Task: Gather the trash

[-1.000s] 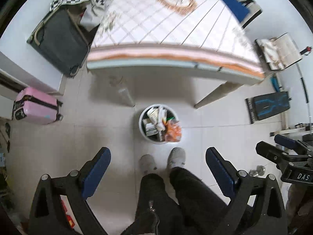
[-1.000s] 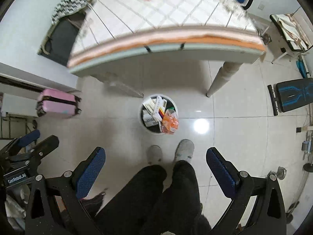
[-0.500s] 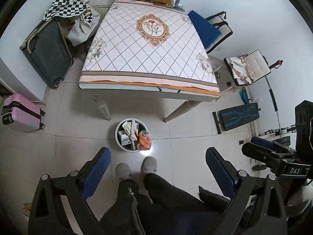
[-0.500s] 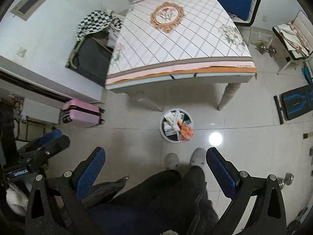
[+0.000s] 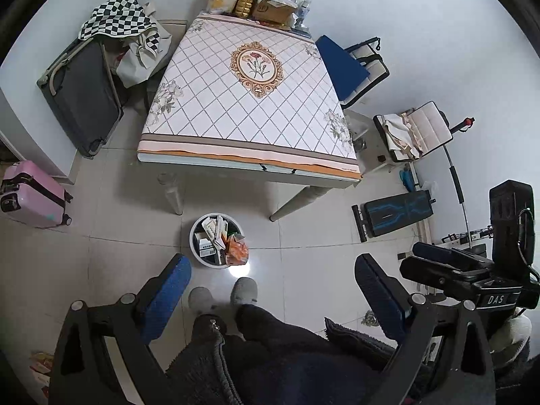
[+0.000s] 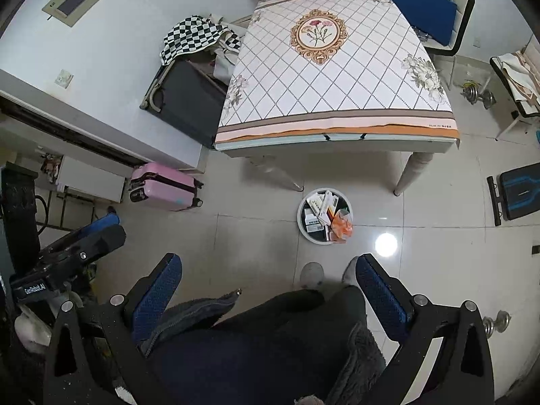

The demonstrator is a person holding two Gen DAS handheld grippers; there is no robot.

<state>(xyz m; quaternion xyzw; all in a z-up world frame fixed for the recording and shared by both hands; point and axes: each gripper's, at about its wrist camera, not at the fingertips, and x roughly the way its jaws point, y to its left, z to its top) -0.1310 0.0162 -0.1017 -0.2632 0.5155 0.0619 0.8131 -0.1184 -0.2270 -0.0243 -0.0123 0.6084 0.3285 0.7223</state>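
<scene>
A round white trash bin (image 5: 197,236) (image 6: 302,226) stands on the tiled floor just in front of the table, filled with boxes, papers and an orange wrapper (image 5: 238,251) (image 6: 341,224). My left gripper (image 5: 273,283) is open and empty, held high above the floor. My right gripper (image 6: 270,281) is likewise open with nothing between its blue pads. Both look down past the person's dark trousers and grey slippers (image 5: 243,290). The right gripper also shows at the right edge of the left wrist view.
A table with a patterned cloth (image 5: 249,101) (image 6: 334,77) has bags and boxes (image 5: 256,0) at its far end. A dark suitcase (image 5: 81,98), a pink suitcase (image 5: 32,194) (image 6: 165,185), chairs (image 5: 357,71), a bench (image 5: 395,214) and dumbbells (image 6: 479,96) ring it.
Both grippers have risen and pulled back from the bin. The bin looks smaller and the whole table top has come into view. Both stay open.
</scene>
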